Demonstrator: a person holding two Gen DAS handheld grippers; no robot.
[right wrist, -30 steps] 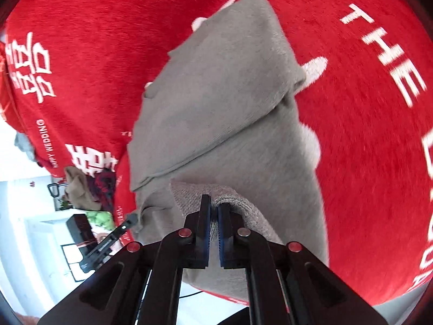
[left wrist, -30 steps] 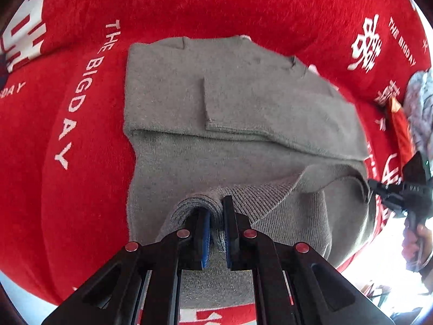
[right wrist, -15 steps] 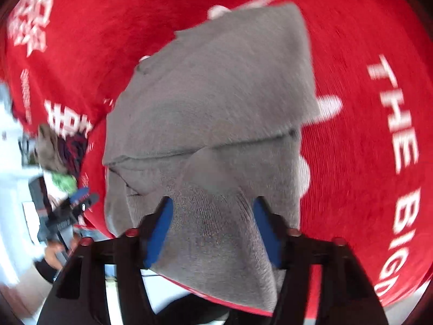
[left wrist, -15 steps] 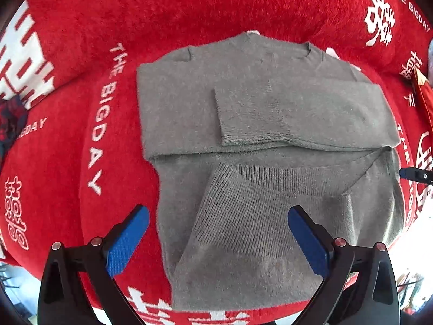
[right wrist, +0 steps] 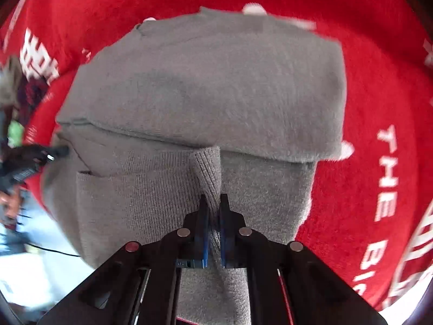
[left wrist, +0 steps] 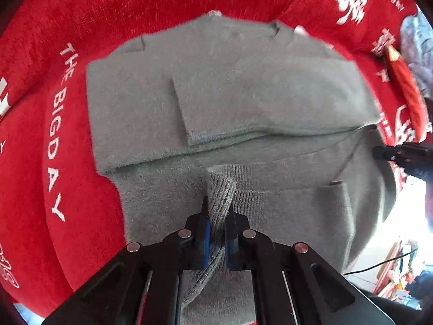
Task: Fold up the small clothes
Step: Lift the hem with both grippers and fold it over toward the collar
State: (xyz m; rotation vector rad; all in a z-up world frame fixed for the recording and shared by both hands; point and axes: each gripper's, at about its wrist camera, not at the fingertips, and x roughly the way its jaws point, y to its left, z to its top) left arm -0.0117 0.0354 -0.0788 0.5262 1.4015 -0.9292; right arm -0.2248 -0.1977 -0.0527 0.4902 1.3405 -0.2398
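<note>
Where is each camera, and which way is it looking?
Left wrist: sits on the left gripper, looking down at the grey sweater on the red blanket; its jaws pinch the ribbed hem.
Right wrist: sits on the right gripper, looking down, jaws pinching that hem.
Both show sweater, blanket and the other gripper.

Red plush cover (left wrist: 89,13) printed with white lettering forms the supporting surface. A partly folded grey sweater (left wrist: 243,86) lies directly on it.

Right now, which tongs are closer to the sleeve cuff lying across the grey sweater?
Left. The left tongs pinch the ribbed hem below the cuff; the right tongs grip the hem farther along, toward the sweater's opposite side.
</note>
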